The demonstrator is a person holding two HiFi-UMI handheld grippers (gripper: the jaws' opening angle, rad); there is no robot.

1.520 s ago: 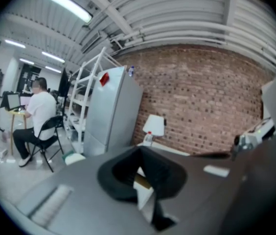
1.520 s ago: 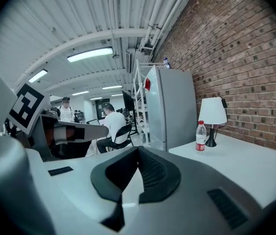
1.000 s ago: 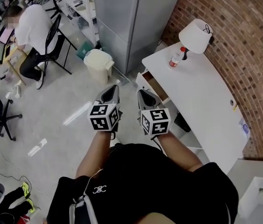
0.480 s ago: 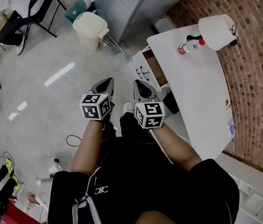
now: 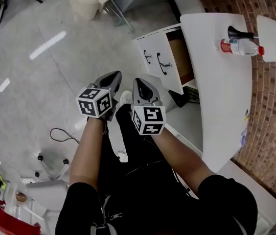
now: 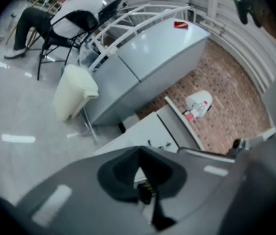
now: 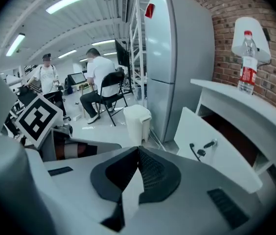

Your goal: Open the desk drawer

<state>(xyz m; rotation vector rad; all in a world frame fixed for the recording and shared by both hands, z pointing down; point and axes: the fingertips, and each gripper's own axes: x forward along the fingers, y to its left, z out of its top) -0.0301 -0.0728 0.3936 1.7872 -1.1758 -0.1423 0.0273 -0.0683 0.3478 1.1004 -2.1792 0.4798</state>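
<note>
Drawer (image 5: 153, 58) stands open off the counter (image 5: 221, 87) corner. Left fingers (image 6: 114, 175) and right fingers (image 7: 152, 173) are together, empty. A stray bump could reshut it.

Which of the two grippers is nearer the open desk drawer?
The right gripper: in the head view it sits just below the drawer front, on the desk side. The left gripper lies further out over the floor.

Am finding nothing readable: red label on bottle (image 7: 248, 67) blurring out; red sticker (image 7: 149, 10) on fridge (image 7: 177, 58) too small.
</note>
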